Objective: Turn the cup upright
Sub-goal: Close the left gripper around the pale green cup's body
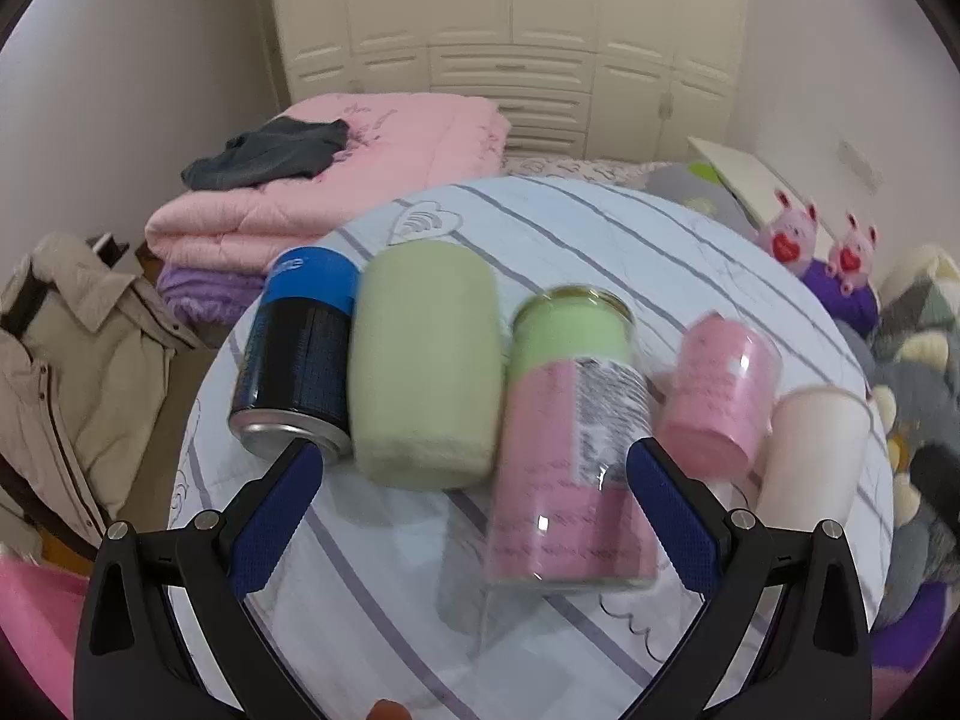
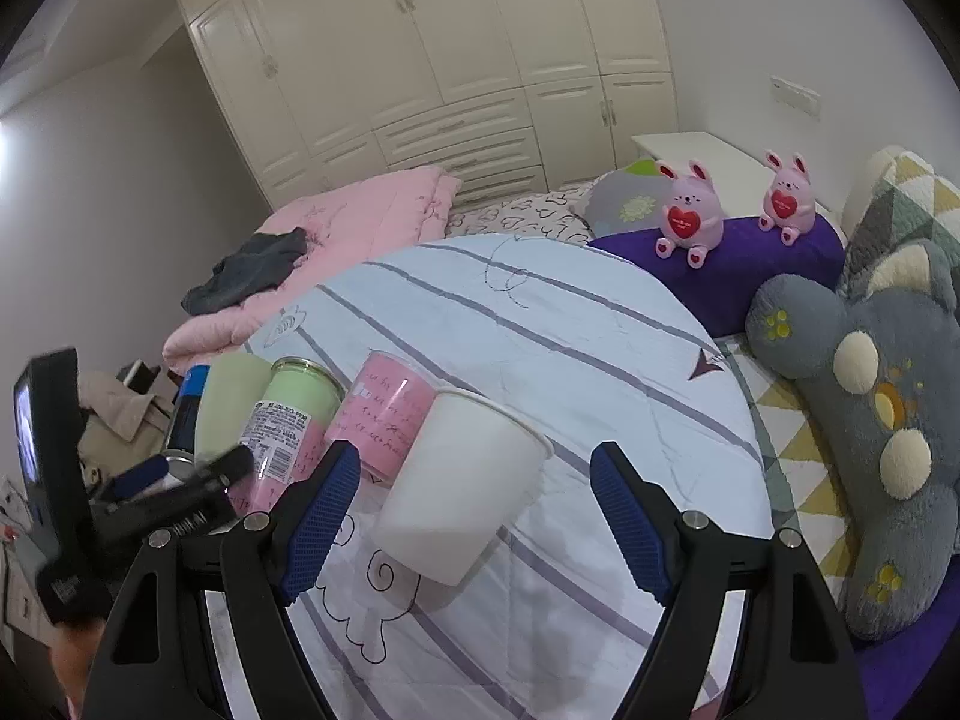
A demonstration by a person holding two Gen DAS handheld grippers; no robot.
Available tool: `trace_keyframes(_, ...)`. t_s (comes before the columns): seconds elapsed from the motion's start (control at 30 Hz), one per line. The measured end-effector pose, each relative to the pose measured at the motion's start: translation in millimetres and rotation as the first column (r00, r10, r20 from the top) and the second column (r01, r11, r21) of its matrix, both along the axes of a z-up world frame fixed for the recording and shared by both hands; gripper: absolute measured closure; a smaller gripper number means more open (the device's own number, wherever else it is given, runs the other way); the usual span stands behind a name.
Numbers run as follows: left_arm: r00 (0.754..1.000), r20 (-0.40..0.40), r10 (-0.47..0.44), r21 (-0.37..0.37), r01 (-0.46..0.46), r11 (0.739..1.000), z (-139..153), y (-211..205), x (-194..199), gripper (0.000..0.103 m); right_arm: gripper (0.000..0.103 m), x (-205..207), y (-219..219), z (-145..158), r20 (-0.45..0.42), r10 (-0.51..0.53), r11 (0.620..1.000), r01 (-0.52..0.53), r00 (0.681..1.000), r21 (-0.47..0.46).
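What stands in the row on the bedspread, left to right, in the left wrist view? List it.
Blue-and-black metal can → pale green cylinder cup → clear green-and-pink can-shaped cup → small clear pink cup → white paper cup.

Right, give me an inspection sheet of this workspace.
Surface: striped sheet on a bed.
Job's things: white cup lying on its side, at the right end of a row.
Clutter: blue can, green roll, two clear tubs, all on their sides.
Grippers: left gripper open at the bigger tub; right gripper open around the cup, not closed on it.
Cables: nothing seen.
Surroundings: pink quilt, wardrobe, two plush bunnies, grey plush.
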State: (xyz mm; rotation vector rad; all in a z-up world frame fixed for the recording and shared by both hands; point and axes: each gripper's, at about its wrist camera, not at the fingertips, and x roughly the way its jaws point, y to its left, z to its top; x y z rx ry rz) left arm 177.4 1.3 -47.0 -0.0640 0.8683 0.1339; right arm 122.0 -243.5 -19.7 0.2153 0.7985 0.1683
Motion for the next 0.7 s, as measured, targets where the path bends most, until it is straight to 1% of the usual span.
trace_keyframes(0.07, 1.0, -0.008, 0.003, -0.012, -0.003, 1.0, 0, 5, 5, 0.001, 0.022, 2, 2, -1, -0.003, 0.004, 1.0, -0.004, 1.0, -0.002)
trace_keyframes(0.13, 1.0, -0.021, 0.0, -0.015, 0.0, 1.0, 0, 9, 11, 0.005, 0.022, 5, 5, -2, -0.006, 0.005, 1.0, -0.005, 1.0, -0.009)
trace_keyframes(0.17, 1.0, -0.028, -0.005, -0.016, 0.004, 1.0, 1, 10, 14, 0.01, 0.022, 6, 6, -2, -0.007, 0.003, 1.0, -0.003, 1.0, -0.012)
trace_keyframes(0.2, 0.999, -0.034, -0.01, -0.014, 0.01, 1.0, 1, 11, 17, 0.013, 0.022, 7, 7, -3, -0.008, 0.002, 1.0, -0.003, 1.0, -0.013)
trace_keyframes(0.33, 0.998, -0.061, -0.014, 0.03, 0.016, 0.999, 1, 10, 31, 0.014, 0.023, 13, 10, -4, -0.012, 0.007, 1.0, -0.007, 1.0, -0.016)
trace_keyframes(0.4, 0.997, -0.077, -0.016, 0.038, 0.019, 0.999, 0, 11, 37, 0.024, 0.023, 15, 13, -5, -0.017, 0.008, 1.0, -0.008, 1.0, -0.017)
trace_keyframes(0.43, 0.996, -0.092, -0.02, 0.043, 0.024, 0.999, -2, 11, 42, 0.025, 0.022, 16, 14, -6, -0.019, 0.009, 1.0, -0.01, 1.0, -0.019)
trace_keyframes(0.5, 0.993, -0.113, -0.021, 0.063, 0.029, 0.998, -6, 12, 49, 0.025, 0.022, 18, 17, -7, -0.022, 0.018, 1.0, -0.018, 1.0, -0.021)
trace_keyframes(0.57, 0.99, -0.139, -0.025, 0.067, 0.035, 0.997, -12, 11, 54, 0.025, 0.022, 20, 20, -7, -0.023, 0.021, 0.999, -0.021, 1.0, -0.028)
trace_keyframes(0.63, 0.989, -0.146, -0.025, 0.08, 0.037, 0.996, -15, 9, 58, 0.025, 0.022, 21, 23, -9, -0.027, 0.027, 0.999, -0.028, 0.999, -0.03)
trace_keyframes(0.7, 0.988, -0.153, -0.021, 0.109, 0.038, 0.993, -19, 7, 63, 0.025, 0.022, 23, 24, -9, -0.032, 0.029, 0.999, -0.03, 0.999, -0.03)
